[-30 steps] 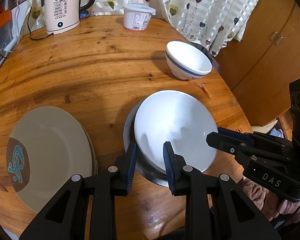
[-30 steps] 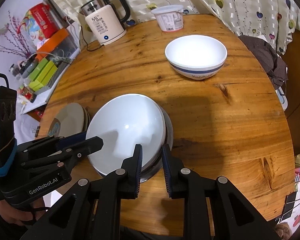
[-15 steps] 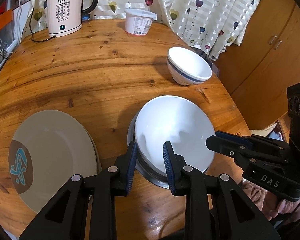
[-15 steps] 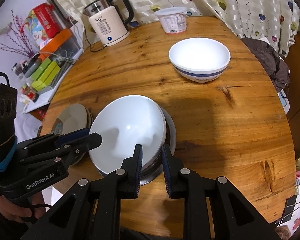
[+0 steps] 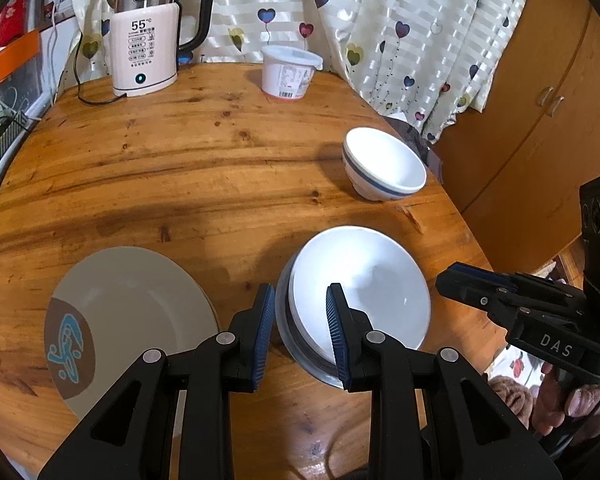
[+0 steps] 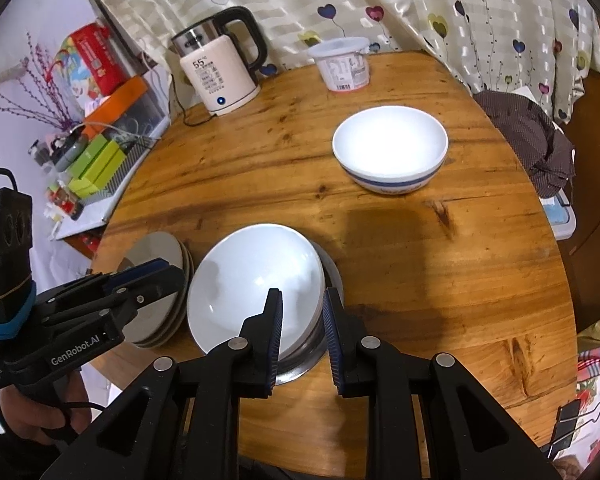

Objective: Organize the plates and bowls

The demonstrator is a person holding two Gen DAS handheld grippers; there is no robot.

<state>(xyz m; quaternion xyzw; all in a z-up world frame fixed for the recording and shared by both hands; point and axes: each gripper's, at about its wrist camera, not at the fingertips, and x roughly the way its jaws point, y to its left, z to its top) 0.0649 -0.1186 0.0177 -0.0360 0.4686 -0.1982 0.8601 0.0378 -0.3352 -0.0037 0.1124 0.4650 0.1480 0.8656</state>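
Currently: white bowl [image 5: 360, 292] nested atop steel bowl [image 6: 330, 280]; left tongs [image 5: 298, 330] and right tongs [image 6: 300, 334] straddle opposite rims, parted, gripping nothing. Clench evenly before lifting; plates [image 5: 132, 320] beside.

Free room: broad bare tabletop [image 5: 204, 168] ahead of my claws, mid-table. Obstacles: white bowl stack [image 6: 256, 284] directly under my claws; plate stack [image 5: 128, 320] just beside it; blue-banded bowl [image 6: 390, 152] farther on, well apart; kettle [image 5: 148, 48] and lidded tub [image 6: 342, 64] along the far edge (against the curtain).
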